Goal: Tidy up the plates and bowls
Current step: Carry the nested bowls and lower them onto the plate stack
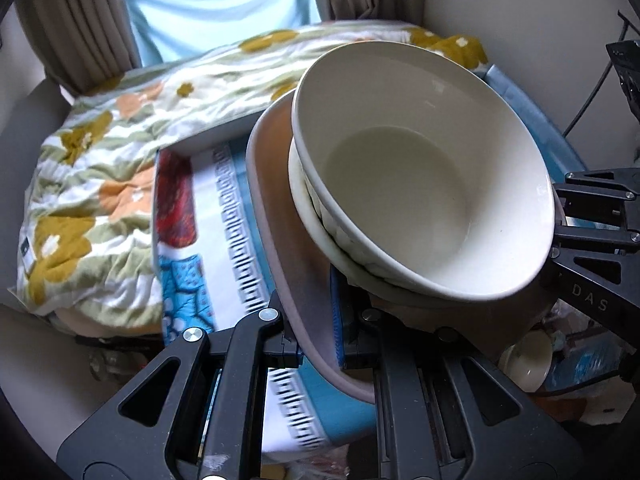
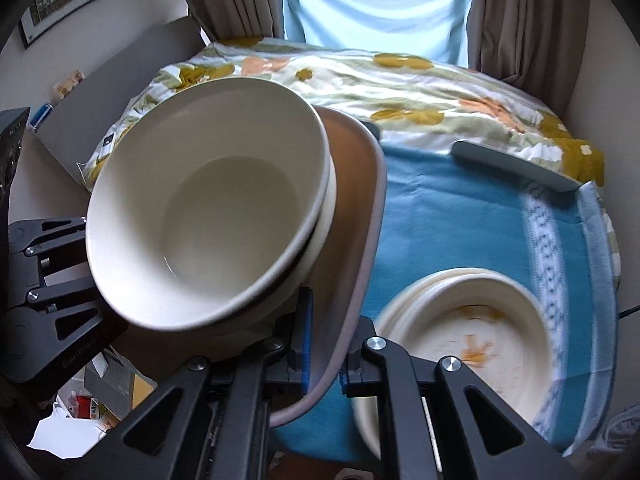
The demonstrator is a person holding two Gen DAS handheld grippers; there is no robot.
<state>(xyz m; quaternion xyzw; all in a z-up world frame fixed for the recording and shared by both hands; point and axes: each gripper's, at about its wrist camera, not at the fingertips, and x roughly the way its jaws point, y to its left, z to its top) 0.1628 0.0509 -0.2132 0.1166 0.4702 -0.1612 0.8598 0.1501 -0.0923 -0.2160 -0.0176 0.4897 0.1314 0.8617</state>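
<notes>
Right now the left gripper (image 1: 320, 344) is pinching the near rim of a greyish-pink tray (image 1: 276, 208), its blue-padded fingers (image 1: 338, 320) pressed against both faces of that rim. On the opposite side the right gripper (image 2: 324, 354) is doing the same, clamping the same tray (image 2: 360, 208) edge between its own blue pads (image 2: 306, 340). Each gripper is showing in the other's camera: the right one is appearing at the right edge of the left wrist view, the left one at the left edge of the right wrist view, so the tray is being held between the two, tilted and clear of the bed.

Sitting on the tray are stacked cream bowls (image 1: 424, 184), the top one nested in a second, wider one whose rim is peeking out underneath. In the right wrist view the same bowls (image 2: 208, 208) are filling the left half of the picture.

Beyond the tray, a blue patterned blanket (image 2: 460, 216) is lying across the bed, and near right on it a stack of cream plates (image 2: 464, 340) with orange marks is resting, blurred. A grey flat piece (image 2: 516, 168) is lying at the blanket's far edge. Farther off, a floral quilt (image 1: 92, 184) is covering the bed, with beige curtains (image 2: 236, 0) hanging at the far wall.
</notes>
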